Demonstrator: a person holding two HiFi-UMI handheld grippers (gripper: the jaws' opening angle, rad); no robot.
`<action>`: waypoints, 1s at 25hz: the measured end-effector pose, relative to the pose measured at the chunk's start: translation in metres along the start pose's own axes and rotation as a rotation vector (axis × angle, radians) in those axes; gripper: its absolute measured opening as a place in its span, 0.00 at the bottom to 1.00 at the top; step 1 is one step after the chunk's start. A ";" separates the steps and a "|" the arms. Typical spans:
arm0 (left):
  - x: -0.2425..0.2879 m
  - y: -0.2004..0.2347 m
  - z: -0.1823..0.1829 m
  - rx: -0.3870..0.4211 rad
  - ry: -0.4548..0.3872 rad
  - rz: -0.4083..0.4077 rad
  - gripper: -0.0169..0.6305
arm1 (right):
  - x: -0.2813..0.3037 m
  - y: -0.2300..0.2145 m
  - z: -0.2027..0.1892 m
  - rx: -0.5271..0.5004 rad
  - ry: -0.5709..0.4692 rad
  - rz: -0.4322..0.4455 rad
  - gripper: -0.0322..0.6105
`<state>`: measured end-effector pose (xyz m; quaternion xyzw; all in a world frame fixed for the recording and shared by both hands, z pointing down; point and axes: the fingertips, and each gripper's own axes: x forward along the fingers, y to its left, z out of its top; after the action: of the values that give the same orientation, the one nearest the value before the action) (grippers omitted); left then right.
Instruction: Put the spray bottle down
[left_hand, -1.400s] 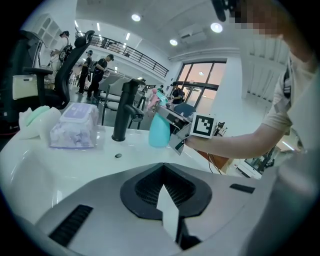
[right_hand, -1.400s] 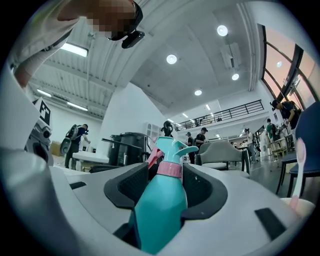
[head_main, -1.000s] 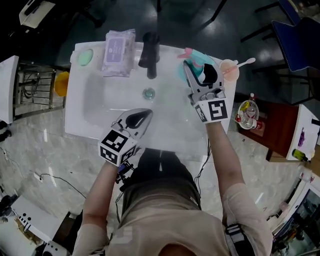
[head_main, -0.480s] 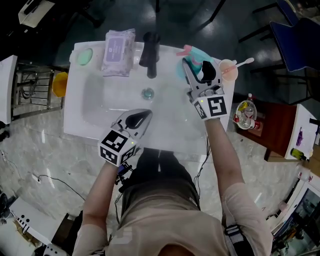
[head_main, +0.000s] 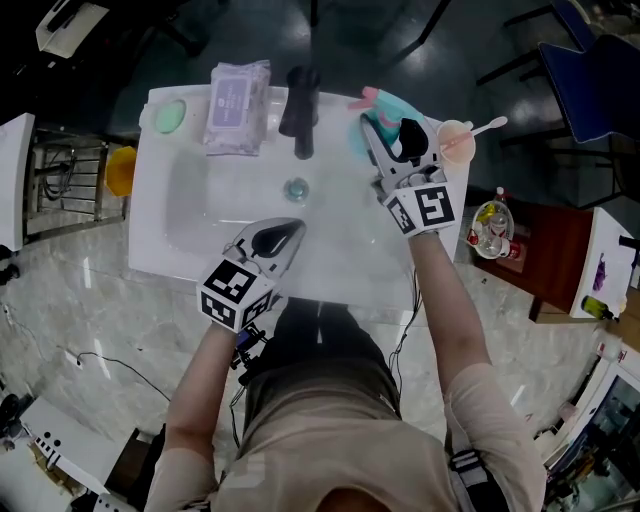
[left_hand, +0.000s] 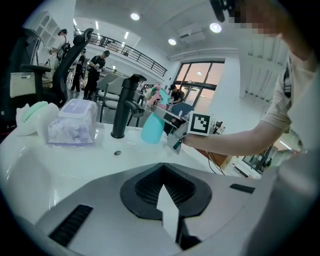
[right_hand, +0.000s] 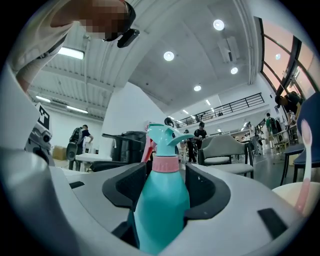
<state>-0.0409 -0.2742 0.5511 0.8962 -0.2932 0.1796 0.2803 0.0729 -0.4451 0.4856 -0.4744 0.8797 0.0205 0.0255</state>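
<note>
View from above, looking steeply down on a white sink (head_main: 190, 235) with marble floor (head_main: 80, 300) all round it.

Teal spray bottle (head_main: 392, 108) with a pink collar, upright at the sink's back right corner, between the jaws of the right gripper (head_main: 390, 135). Jaws just now easing wider, pads lying along both sides of the bottle's body. Not clear whether the base rests on the ledge.

Just right of the bottle, near the sink's right edge: a pink cup (head_main: 458, 140) with a white stick (head_main: 490, 125) poking out over the rim. Little free room on that corner.

Along the back ledge, from left: a pale green round thing (head_main: 168, 115), a pack of wipes (head_main: 237, 105), then a black tap (head_main: 298, 105) reaching forward over the bowl, just left of the bottle.

Open bowl in the middle, bare but for the drain (head_main: 296, 186); widest free space on its left half.

Left gripper (head_main: 288, 230) low over the sink's front edge, well apart from the bottle, jaws together with nothing between them, pointing toward the tap.

Beyond the right edge, a dark red side table (head_main: 550, 265) carrying a small bottle (head_main: 493, 225). Beyond the left edge, a yellow object (head_main: 122, 168) tight against the sink's side.
</note>
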 end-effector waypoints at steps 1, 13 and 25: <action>0.000 0.000 0.000 0.000 0.001 0.000 0.03 | 0.001 0.000 0.000 0.005 0.004 0.001 0.39; 0.006 -0.001 0.002 0.012 0.009 -0.017 0.03 | 0.007 0.001 -0.005 -0.007 0.055 0.016 0.40; -0.001 0.007 0.000 0.011 0.008 -0.001 0.03 | -0.010 0.007 -0.012 0.019 0.120 0.005 0.45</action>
<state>-0.0462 -0.2780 0.5531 0.8972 -0.2904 0.1848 0.2766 0.0722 -0.4341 0.4979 -0.4723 0.8810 -0.0161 -0.0229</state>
